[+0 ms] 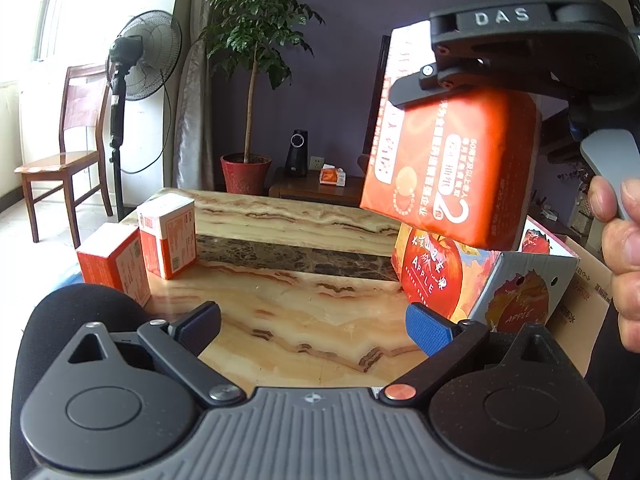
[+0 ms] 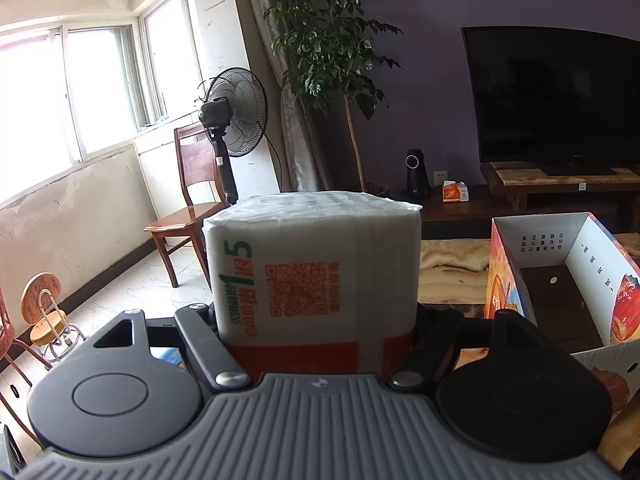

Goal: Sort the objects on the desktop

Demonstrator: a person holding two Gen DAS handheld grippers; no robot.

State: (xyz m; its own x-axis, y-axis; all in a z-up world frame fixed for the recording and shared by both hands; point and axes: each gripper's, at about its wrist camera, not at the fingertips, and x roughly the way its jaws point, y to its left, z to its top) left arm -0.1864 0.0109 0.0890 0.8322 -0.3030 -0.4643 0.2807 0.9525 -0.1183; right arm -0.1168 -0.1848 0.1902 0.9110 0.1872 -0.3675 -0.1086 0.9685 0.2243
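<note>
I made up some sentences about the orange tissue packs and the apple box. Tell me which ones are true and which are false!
1. The right gripper is squeezing a tissue pack. True.
2. The left gripper is holding a tissue pack too. False: its jaws are open with nothing between them.
3. Two more tissue packs stand on the marble table. True.
4. The apple box is full of packs. False: the part of its inside that shows is empty.
5. The held pack is above the apple box in the left wrist view. True.
</note>
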